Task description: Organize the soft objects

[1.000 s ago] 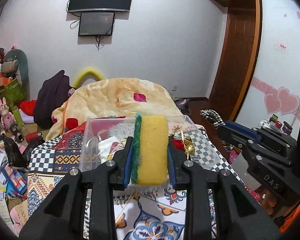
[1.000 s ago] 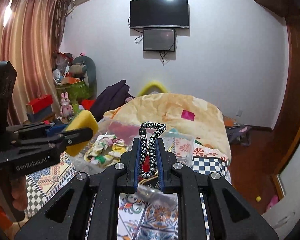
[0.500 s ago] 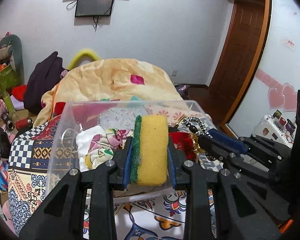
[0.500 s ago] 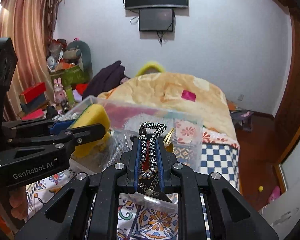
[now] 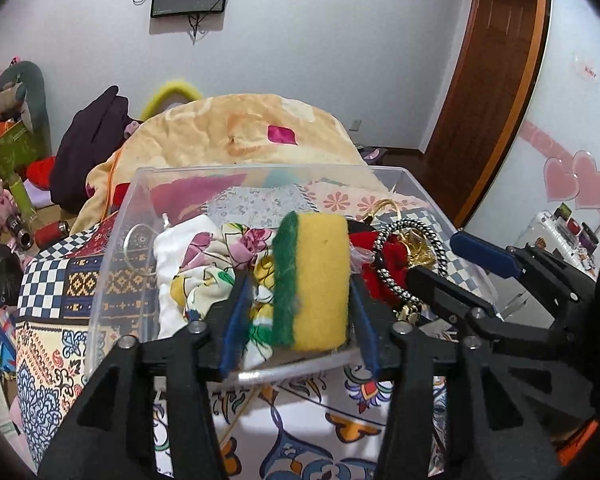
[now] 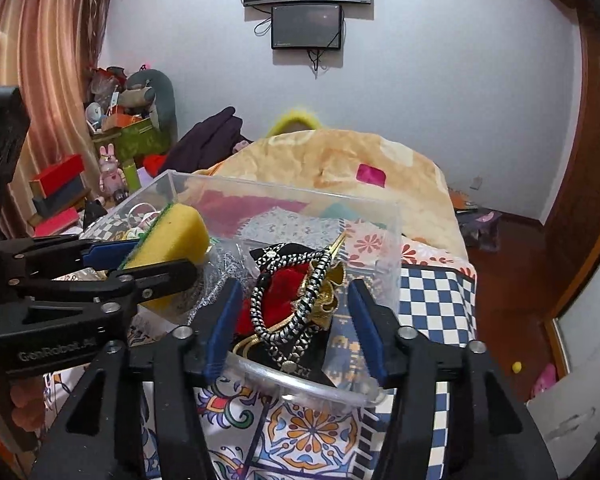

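Reading the only legible writing first, we find "GenRobot.AI" printed in pale letters on the black body of the left gripper (image 6: 140, 256), seen side-on in the right wrist view; small labels on the white door at right are too small to read. We hold the left gripper (image 5: 296, 308) over the near edge of a clear plastic box (image 5: 140, 200). Its jaws have just been opening, and the sponge (image 5: 312, 280), yellow foam with a green scouring layer on its left face, stands upright between the blue pads with a visible gap on each side, resting on the floral cloth (image 5: 220, 256) inside the box. Our right gripper (image 6: 296, 320) has likewise just been opening; between its spread pads, untouched by them, lies a black-and-white braided cord (image 6: 300, 288) looped around a red and gold fabric ornament (image 6: 284, 288), at the right end of the same box (image 6: 388, 240). The box sits on a patterned bedspread (image 6: 432, 292).
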Demonstrator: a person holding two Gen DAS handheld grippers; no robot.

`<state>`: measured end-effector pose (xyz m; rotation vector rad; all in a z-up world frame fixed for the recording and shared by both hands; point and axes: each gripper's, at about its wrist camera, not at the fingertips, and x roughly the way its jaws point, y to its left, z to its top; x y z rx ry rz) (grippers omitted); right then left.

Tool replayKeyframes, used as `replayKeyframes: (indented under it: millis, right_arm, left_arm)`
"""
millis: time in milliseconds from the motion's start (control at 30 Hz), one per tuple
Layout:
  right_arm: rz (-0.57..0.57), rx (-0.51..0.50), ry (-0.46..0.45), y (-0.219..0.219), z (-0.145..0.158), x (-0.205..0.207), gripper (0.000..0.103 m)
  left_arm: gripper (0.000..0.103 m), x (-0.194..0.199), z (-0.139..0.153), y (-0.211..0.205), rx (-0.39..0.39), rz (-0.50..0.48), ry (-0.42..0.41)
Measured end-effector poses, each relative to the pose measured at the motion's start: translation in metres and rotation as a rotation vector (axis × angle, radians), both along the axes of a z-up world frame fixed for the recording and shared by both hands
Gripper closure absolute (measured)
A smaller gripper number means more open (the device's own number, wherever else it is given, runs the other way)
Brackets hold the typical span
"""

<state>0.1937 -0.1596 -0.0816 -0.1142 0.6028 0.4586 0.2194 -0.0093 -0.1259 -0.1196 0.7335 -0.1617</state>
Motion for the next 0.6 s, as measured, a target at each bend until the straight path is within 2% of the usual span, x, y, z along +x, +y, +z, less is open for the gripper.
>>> replayKeyframes:
  millis: [133,267,433,600]
  right_arm:
    - [-0.003,0.014,-0.011,-0.008,0.007,-0.005,0.048]
    - [-0.002,0.024,-0.040,-0.014,0.021,-0.014,0.048]
    - [0.002,0.065,-0.107,-0.021,0.049,-0.031,0.048]
    - [0.014,0.110,-0.206,-0.026,0.083,-0.060,0.045]
  left_arm:
    - [0.050,-0.017,0.013,0.006,-0.012,-0.002,-0.034]
    - [0.049,-0.039,0.036,0.008,0.007,0.005,-0.109]
    - [0.048,-0.068,0.070,0.013,-0.005,0.015,-0.206]
    - [0.042,-0.101,0.105,0.017,-0.009,0.028,-0.320]
